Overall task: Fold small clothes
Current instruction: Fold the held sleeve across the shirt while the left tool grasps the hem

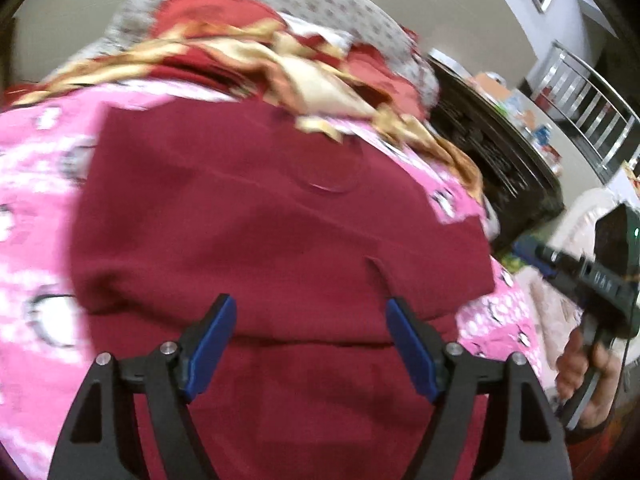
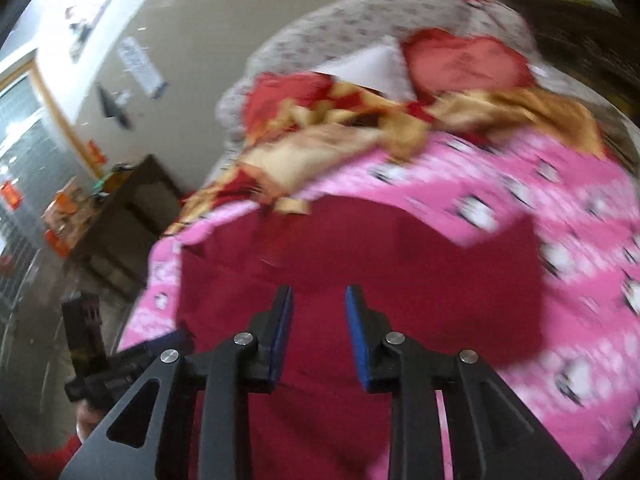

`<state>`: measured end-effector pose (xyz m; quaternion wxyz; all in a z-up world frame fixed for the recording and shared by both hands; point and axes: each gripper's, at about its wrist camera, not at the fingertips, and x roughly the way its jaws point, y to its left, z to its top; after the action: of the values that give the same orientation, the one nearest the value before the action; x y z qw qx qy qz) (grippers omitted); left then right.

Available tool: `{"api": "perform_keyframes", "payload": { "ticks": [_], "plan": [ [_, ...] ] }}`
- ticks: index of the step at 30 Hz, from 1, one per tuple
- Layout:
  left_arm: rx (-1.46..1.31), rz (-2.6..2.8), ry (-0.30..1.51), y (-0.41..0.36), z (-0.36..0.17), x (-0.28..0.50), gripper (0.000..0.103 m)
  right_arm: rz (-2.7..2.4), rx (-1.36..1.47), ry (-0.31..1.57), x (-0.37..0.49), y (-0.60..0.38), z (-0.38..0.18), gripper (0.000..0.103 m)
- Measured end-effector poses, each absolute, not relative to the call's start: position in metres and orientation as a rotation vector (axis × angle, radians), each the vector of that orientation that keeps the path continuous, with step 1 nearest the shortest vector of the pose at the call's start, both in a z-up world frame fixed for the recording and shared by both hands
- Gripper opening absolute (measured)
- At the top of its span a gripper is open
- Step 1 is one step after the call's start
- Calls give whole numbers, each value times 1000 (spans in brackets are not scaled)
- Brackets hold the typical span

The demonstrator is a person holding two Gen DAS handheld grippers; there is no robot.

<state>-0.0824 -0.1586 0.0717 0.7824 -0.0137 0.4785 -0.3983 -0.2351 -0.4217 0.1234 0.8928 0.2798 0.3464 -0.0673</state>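
Your left hand-held gripper (image 1: 308, 316) and right hand-held gripper (image 2: 320, 304) hang apart, gripping nothing, over the red cloth (image 1: 248, 216) on the pink sheet (image 1: 36, 184).

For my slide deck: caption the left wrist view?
Open left gripper hovers over dark red garment on pink bedspread.
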Motion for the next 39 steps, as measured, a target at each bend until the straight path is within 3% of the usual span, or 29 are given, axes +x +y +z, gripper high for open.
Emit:
{"api": "perform_keyframes", "payload": {
  "ticks": [6,8,10,13,22,28,33,39],
  "plan": [
    [20,-934,1120,-242,48,-95,80,-251,726,713,-297,-459,93,39],
    [55,-947,1147,-265,38,-99,65,-266,754,701,-311,-465,90,39],
    [108,-915,1142,-277,38,-100,22,-282,775,701,-319,-472,85,39],
    [68,-964,1115,-275,59,-98,11,-290,785,706,-327,-477,81,39],
    [-46,-972,855,-183,182,-65,10,-244,791,687,-317,-470,79,43],
    [-55,-732,1013,-110,128,-15,10,-200,737,769,-284,-447,68,49],
    [-60,-698,1075,-94,87,-12,10,-215,679,812,-256,-435,63,54],
    [-46,-698,1058,-94,86,-14,10,-218,655,819,-244,-427,63,54]
  ]
}}
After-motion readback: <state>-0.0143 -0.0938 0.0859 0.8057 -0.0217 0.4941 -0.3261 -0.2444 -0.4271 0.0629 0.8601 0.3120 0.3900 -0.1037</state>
